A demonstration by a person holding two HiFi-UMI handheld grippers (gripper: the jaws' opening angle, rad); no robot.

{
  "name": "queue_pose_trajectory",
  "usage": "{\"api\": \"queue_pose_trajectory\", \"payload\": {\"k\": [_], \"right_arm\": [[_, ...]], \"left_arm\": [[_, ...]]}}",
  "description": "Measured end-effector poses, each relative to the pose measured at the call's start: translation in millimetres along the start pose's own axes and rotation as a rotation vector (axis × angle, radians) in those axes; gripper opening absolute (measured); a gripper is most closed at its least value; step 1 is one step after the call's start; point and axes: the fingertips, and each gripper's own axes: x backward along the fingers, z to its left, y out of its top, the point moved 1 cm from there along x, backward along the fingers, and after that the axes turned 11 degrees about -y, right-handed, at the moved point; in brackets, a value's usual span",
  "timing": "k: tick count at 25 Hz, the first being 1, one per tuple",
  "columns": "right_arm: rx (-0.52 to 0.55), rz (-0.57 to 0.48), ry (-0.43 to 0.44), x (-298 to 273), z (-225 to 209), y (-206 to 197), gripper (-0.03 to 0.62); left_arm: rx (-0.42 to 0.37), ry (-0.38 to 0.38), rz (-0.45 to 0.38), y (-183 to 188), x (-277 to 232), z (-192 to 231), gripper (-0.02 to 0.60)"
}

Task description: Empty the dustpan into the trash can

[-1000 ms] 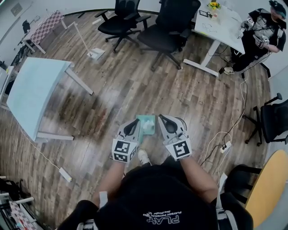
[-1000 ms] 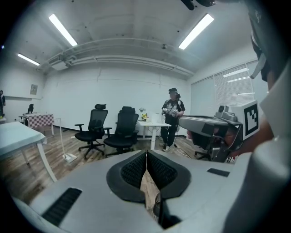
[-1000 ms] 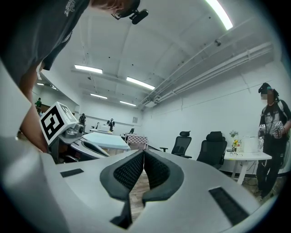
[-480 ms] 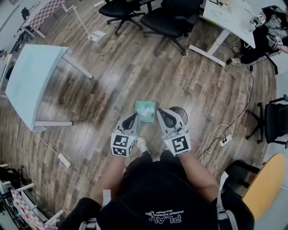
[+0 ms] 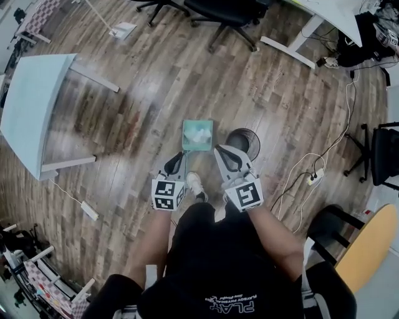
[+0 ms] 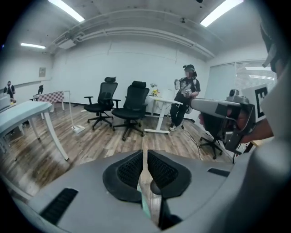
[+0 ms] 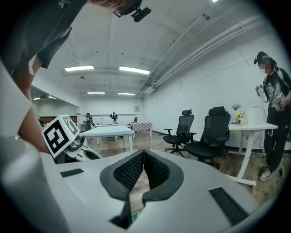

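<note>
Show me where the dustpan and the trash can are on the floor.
dustpan [image 5: 189, 144]: head view, bare teal bed near its lower left corner.
trash can [image 5: 244, 130]: head view, far rim of the black round can.

The dustpan lay on the floor straight ahead of the person's shoe. The trash can stood just beside it on the right, with a strip of floor between them. The left gripper hung near the dustpan's near left corner. The right gripper hung over the gap between dustpan and trash can. A table stood well off to the left. Office chairs stood far ahead, with a desk to their right. A cable ran along the floor to the right of the trash can.
</note>
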Motion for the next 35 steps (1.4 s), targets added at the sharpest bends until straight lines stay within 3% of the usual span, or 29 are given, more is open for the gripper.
{"api": "queue_pose_trajectory", "payload": {"k": [3, 6, 10, 14, 18, 26, 35], "right_arm": [[-0.016, 0.019, 0.012, 0, 4, -15, 0.025], [-0.019, 0.046, 0.024, 4, 4, -28, 0.024], [-0.043, 0.086, 0.03, 5, 3, -44, 0.025], [-0.045, 0.113, 0.04, 11, 3, -62, 0.024], [-0.043, 0.139, 0.048, 15, 6, -76, 0.023], [-0.056, 0.174, 0.018, 22, -4, -91, 0.024], [-0.067, 0.184, -0.037, 32, -27, -101, 0.025]], "left_arm": [[0.002, -0.008, 0.048, -23, -8, 1, 0.034], [0.042, 0.018, 0.086, -47, -12, 5, 0.151], [0.086, 0.073, 0.131, -68, -18, 22, 0.2], [0.096, 0.079, 0.195, -89, -36, 30, 0.236], [0.123, 0.063, 0.265, -111, -55, 34, 0.255], [0.172, 0.108, 0.35, -133, -85, 51, 0.253], [0.192, 0.125, 0.388, -148, -103, 63, 0.251]]}}
